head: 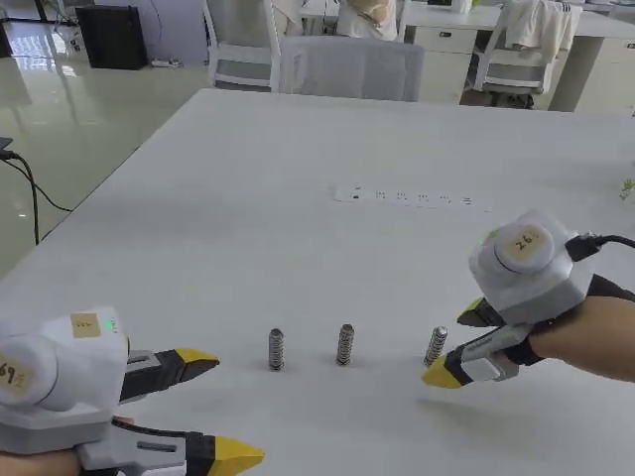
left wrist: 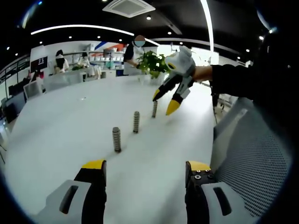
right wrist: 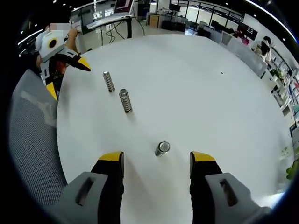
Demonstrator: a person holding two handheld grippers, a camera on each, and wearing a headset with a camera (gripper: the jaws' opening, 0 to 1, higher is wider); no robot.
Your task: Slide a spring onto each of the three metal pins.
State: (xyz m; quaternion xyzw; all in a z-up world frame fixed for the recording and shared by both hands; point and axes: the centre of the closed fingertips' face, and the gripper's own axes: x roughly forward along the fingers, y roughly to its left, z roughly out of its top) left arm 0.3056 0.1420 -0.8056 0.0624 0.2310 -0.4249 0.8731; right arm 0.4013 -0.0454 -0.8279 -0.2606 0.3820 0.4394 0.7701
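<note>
Left tongs (head: 233, 407) sit nearest, low over the table's (head: 298, 198) near edge toward its left corner. Jaws are wide with nothing between them. In the left gripper view the yellow tips stand spread over bare white table, aimed along the row of springs.

Three springs stand in a row parallel to the near edge, each on its pin and apart from its neighbours: left spring (head: 277, 349), middle spring (head: 344, 344), right spring (head: 437, 345). A metal pin top shows above each coil. In the head view the right spring leans slightly and the other two stand upright.

Right tongs (head: 448, 345) are at the right end of the row, jaws wide, one on either side of the right spring. In the right gripper view that spring (right wrist: 162, 148) stands between the two yellow tips, just ahead of them and touching neither. Nothing is gripped.

The left tongs are well apart from the left spring, nearer the left edge.

A socket strip (head: 412, 196) lies flush in the table, mid-width, toward the far edge. A grey chair (head: 347, 67) stands pushed against the far edge.
</note>
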